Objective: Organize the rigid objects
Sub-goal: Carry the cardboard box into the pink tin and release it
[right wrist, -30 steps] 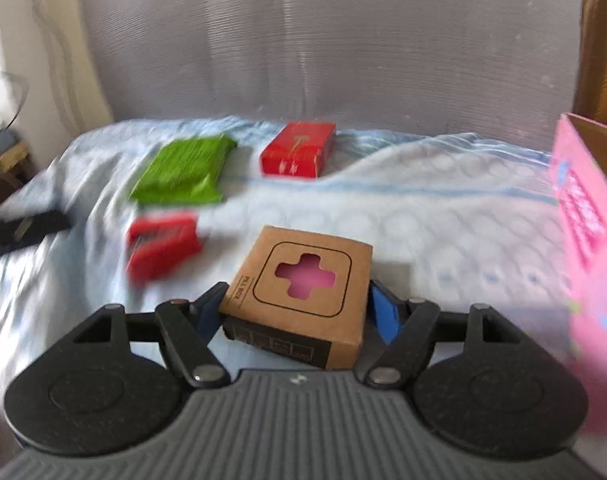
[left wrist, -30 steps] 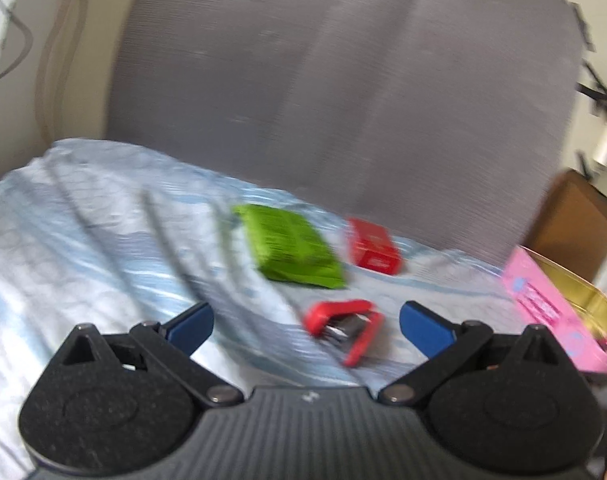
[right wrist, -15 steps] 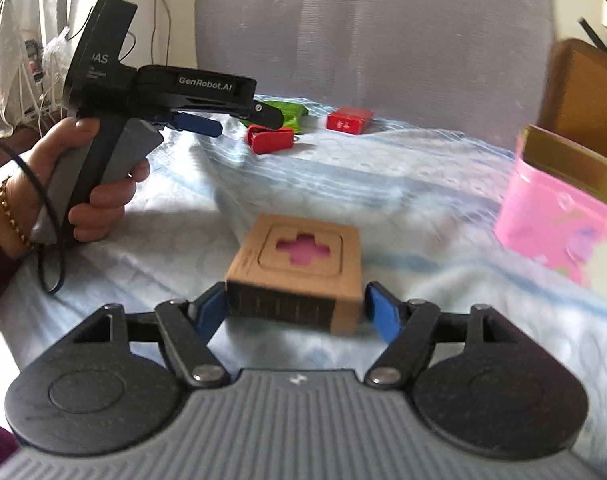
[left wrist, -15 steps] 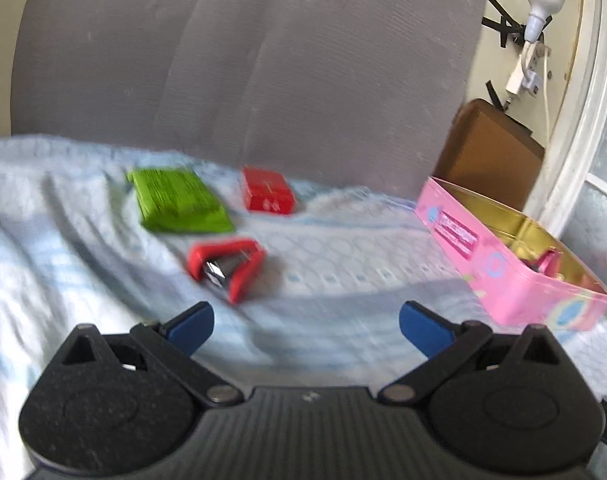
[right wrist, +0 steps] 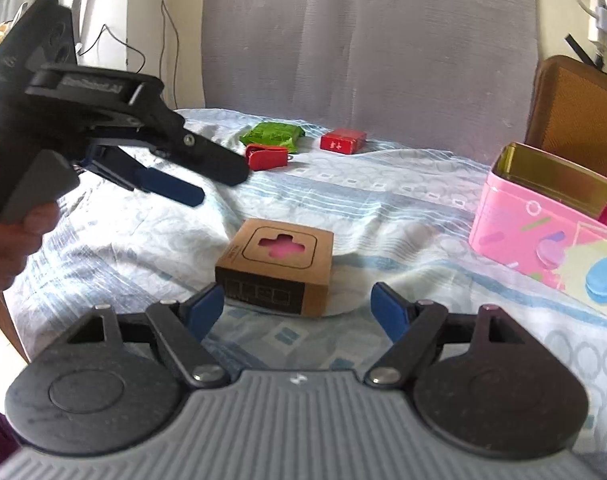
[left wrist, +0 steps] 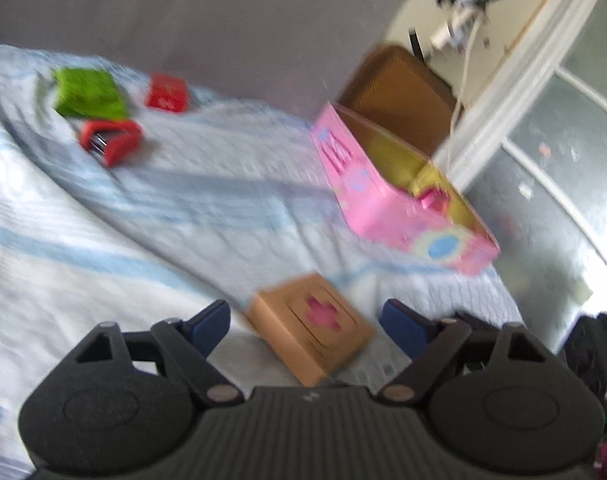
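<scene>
Resting on the blue-and-white bedsheet (right wrist: 383,208), the brown cardboard box (right wrist: 277,266) with a pink cross cut-out lies just beyond the right tongs (right wrist: 297,304), whose jaws stand spread and apart from its sides. The left tongs (left wrist: 305,320), spread, have just been closing, the box between them untouched. Right of it sits the open pink tin (right wrist: 543,236); far off lie a red stapler (right wrist: 267,156), green packet (right wrist: 273,134) and red box (right wrist: 343,140).
</scene>
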Demonstrator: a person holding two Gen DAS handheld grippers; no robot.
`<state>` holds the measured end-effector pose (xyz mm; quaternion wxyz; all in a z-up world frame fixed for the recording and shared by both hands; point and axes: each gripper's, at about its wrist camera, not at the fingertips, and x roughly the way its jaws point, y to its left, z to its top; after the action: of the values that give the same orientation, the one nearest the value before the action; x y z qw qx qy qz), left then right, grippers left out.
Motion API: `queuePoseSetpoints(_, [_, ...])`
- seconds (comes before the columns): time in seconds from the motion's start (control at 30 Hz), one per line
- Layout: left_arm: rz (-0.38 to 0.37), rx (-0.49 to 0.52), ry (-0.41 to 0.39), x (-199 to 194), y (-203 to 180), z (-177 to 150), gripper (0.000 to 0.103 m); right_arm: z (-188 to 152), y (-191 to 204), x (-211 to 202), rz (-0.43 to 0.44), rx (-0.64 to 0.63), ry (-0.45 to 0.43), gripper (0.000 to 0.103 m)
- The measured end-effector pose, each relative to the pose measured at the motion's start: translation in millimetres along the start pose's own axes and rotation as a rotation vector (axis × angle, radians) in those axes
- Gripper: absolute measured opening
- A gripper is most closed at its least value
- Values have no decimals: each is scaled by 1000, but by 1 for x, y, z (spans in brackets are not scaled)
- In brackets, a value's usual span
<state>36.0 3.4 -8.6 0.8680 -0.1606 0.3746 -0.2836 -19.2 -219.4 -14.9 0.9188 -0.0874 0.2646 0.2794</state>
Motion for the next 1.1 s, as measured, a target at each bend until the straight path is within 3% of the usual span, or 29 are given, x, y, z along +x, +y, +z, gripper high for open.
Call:
queuePoseSetpoints(0.1, [31, 10, 62, 24, -4, -6, 72, 3, -2, 8, 26, -7, 26, 79])
queuePoseSetpoints(0.17, [68, 31, 36, 28, -11, -5, 71, 4, -4, 17, 87, 12, 58, 54])
queuePoseSetpoints(0.23, [97, 48, 10, 29, -18, 2, 71, 4, -3, 19, 74, 10, 44, 46])
queuePoseSetpoints(0.3, [71, 60, -16, 29, -25, 14, 70, 5, -7, 17, 58, 20, 20, 38])
queuePoseSetpoints(0.4, [29, 124, -55, 30, -49, 37, 70, 7, -26, 10, 27, 82, -47, 37])
queuePoseSetpoints(0.53, [41, 271, -106, 47, -95, 66, 70, 19, -47, -10, -85, 98, -175, 37])
queuePoseSetpoints(0.63, [-8, 327, -128, 66, -123, 93, 70, 29, -70, -23, -169, 114, -251, 37])
queuePoseSetpoints(0.8, [-55, 389, -87, 130, -153, 123, 73, 36, -122, -25, -294, 175, -290, 37])
queuePoseSetpoints(0.87, [-18, 396, -51, 165, -157, 129, 87, 36, -143, -18, -347, 207, -276, 37])
queuePoseSetpoints(0.93, [96, 405, -43, 201, -157, 131, 99, 39, -162, 0, -408, 245, -250, 38])
queuePoseSetpoints(1.0, [158, 396, -45, 222, -154, 133, 98, 38, -178, 17, -503, 273, -249, 42])
queuePoseSetpoints(1.03, [174, 376, -44, 226, -152, 133, 99, 35, -186, 24, -503, 299, -233, 43])
queuePoseSetpoints(1.1, [136, 349, -73, 225, -149, 131, 100, 32, -192, 22, -470, 322, -238, 43])
